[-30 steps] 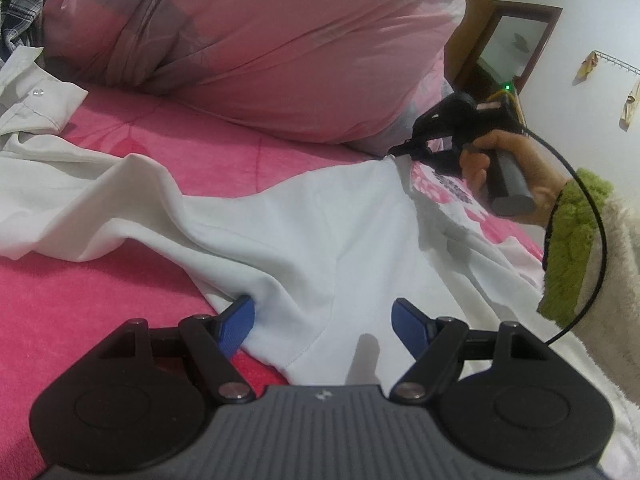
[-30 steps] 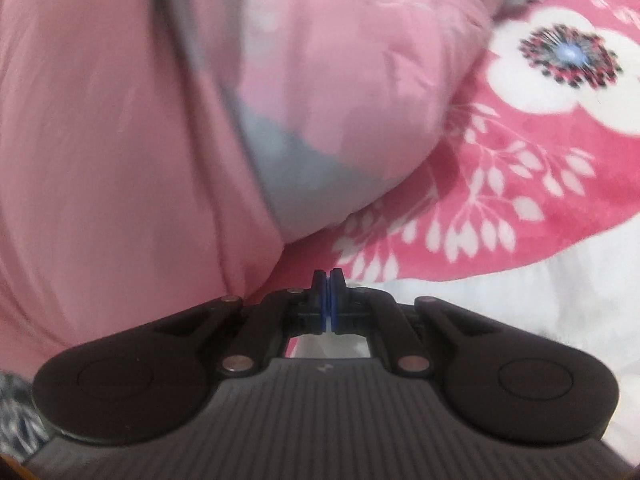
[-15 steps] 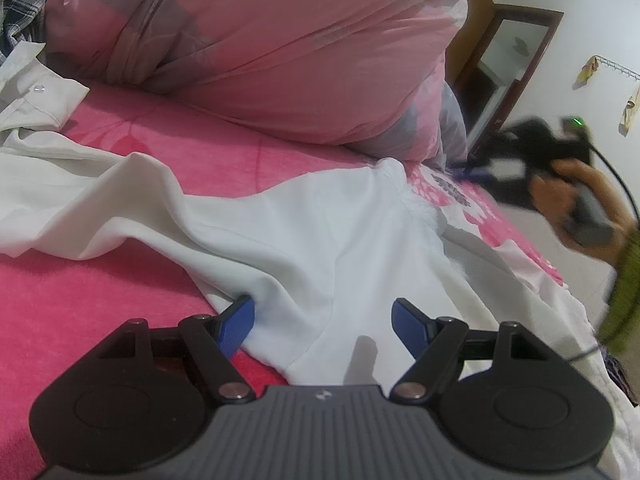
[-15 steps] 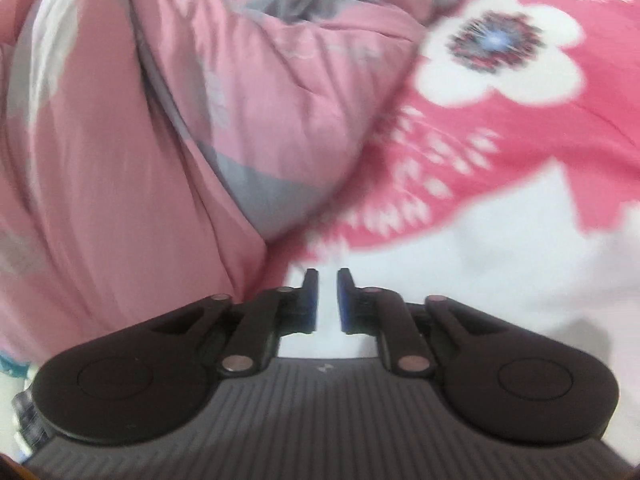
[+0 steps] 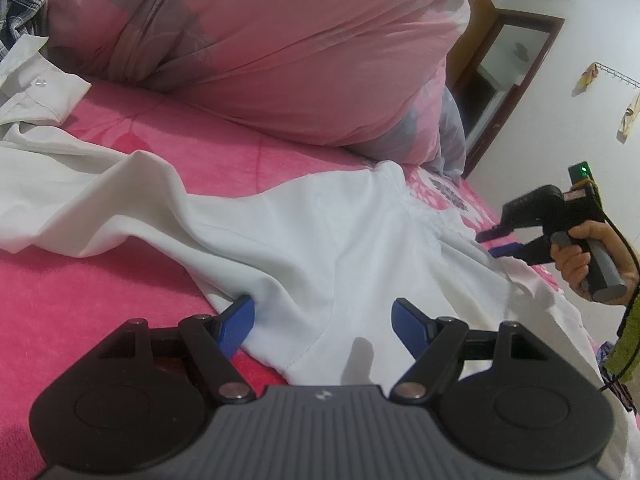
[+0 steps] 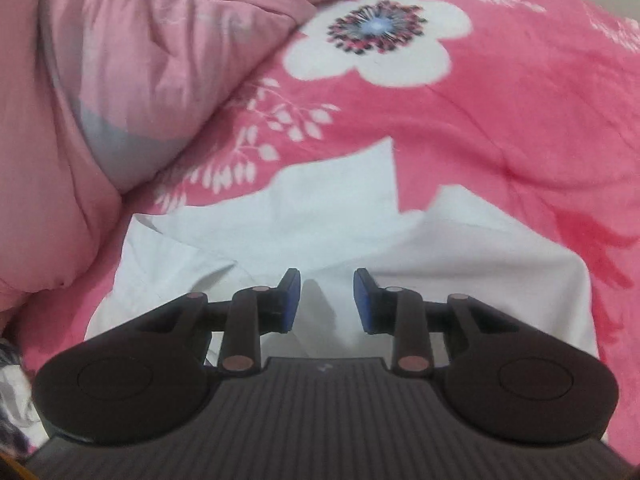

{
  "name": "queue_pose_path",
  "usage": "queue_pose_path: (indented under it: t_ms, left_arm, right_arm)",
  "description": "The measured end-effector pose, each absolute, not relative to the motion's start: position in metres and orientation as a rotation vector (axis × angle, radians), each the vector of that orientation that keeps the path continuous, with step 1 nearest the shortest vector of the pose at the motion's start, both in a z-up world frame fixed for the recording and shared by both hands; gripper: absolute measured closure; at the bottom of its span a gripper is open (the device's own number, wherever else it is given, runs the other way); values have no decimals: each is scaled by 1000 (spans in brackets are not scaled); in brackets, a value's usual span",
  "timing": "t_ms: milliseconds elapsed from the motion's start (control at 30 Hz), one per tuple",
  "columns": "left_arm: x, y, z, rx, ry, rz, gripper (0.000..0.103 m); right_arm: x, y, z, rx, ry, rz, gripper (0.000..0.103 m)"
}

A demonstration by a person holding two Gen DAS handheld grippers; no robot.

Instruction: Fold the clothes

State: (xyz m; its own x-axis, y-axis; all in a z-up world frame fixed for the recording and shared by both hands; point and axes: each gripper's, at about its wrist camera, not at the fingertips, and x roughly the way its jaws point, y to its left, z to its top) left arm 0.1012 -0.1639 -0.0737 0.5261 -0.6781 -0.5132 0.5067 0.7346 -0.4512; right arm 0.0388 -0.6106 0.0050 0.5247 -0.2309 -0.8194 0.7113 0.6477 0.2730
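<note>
We see L gripper (image 5: 322, 320) wide open over white garment (image 5: 320, 240); R gripper (image 6: 327, 300) open above it, holding nothing.

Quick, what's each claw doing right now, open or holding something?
Left claw: open, straddling the white shirt's edge, not gripping.
Right claw: open, empty, over the shirt.

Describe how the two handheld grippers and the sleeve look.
Both the left gripper and right gripper have black linkages, ribbed grey bodies and blue-padded fingers. The right one has a grey handle, green light and black cable; the fuzzy green sleeve follows.
</note>
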Motion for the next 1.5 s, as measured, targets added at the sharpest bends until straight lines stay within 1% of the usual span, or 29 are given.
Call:
queue_pose_path:
  t_ms: [167,267,300,467,567,767,1067,1100,1167,1267,1333,1500]
  left_arm:
    - [101,-164,-74,-259,724,-719,26]
    - [101,-164,-74,-255,723,-718,26]
    - [101,-164,-74,-254,723,-718,26]
    - [101,-164,-74,-256,722,-719,26]
    - [101,-164,-75,-255,721,-719,26]
    - [100,-164,-75,-252,720,-719,26]
    - [100,-164,-76,-253,719,-719,26]
    - [100,-164,-76,-254,720,-719,26]
    - [100,-164,-76,-255,720,-719,26]
    - [99,-163,-75,-257,720,-720,26]
    - [99,-163,-75,-259,720,-720,26]
    - [99,-163,-75,-261,721,-721,26]
  right_arm:
    - [46,-596,6,490,937,-548,74]
    - [69,-585,-11,333,1029,-573,76]
    - [75,-589,-19,326,1043,-606,76]
    - [96,-616,-22,379,970,-665,76]
    - [106,-622,-22,354,941,-696,78]
    - [114,-636,-26,340,824,-761,82]
    - [120,-648,-26,362,733,-797,80]
    - [118,-648,-23,364,727,-795,79]
    - [112,-646,-11,370,720,-792,72]
    - [94,-645,18,386,703,-783,66]
    - [75,-642,42,408,675,-770,65]
    - [-9,-621,109,526,530,-704,65]
